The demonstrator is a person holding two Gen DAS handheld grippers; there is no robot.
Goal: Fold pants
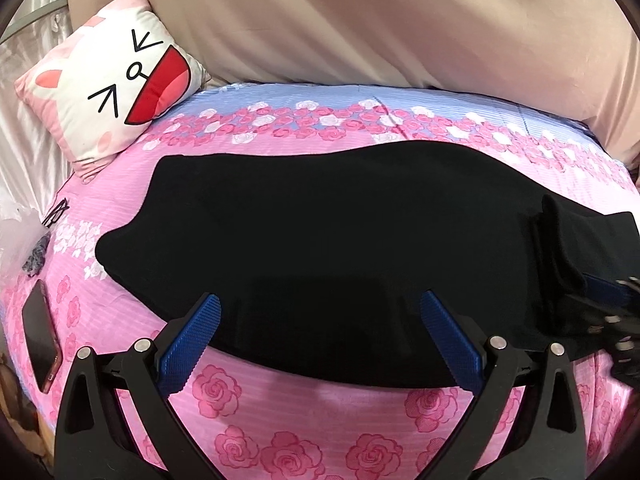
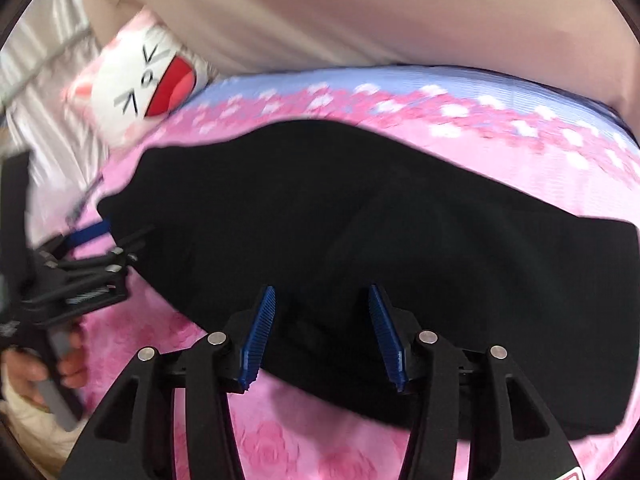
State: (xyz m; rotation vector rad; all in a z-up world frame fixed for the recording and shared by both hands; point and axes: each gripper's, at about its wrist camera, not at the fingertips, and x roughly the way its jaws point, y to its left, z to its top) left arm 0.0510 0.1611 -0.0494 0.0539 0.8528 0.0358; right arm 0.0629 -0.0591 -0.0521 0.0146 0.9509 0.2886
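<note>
A: What is the left gripper [image 1: 320,312] doing?

B: Its blue fingers [image 1: 208,312] are wide apart, with nothing pinched. They hang over the near edge of the black pants [image 1: 320,232].

A: And the right gripper [image 2: 322,308]?

B: Its fingers are partly apart too. The picture is a bit blurry, but I see a gap and no cloth squeezed in it. It is over the near edge of the pants as well.

A: Where are the pants?

B: They lie flat across the bed [image 1: 280,420], on the pink rose sheet. One end looks already doubled over, with a thicker bunch on the right in the left view.

A: What else is there?

B: A cat-face pillow [image 1: 116,92] sits behind the pants, well apart. A phone [image 1: 40,340] lies at the left edge of the bed.

A: How will the pants feel?

B: I think soft, light and floppy. They will droop and may slide on the sheet.

A: Where should they be grabbed?

B: Probably at the near edge, one gripper toward each end, pinching all the layers so none slips out.
</note>
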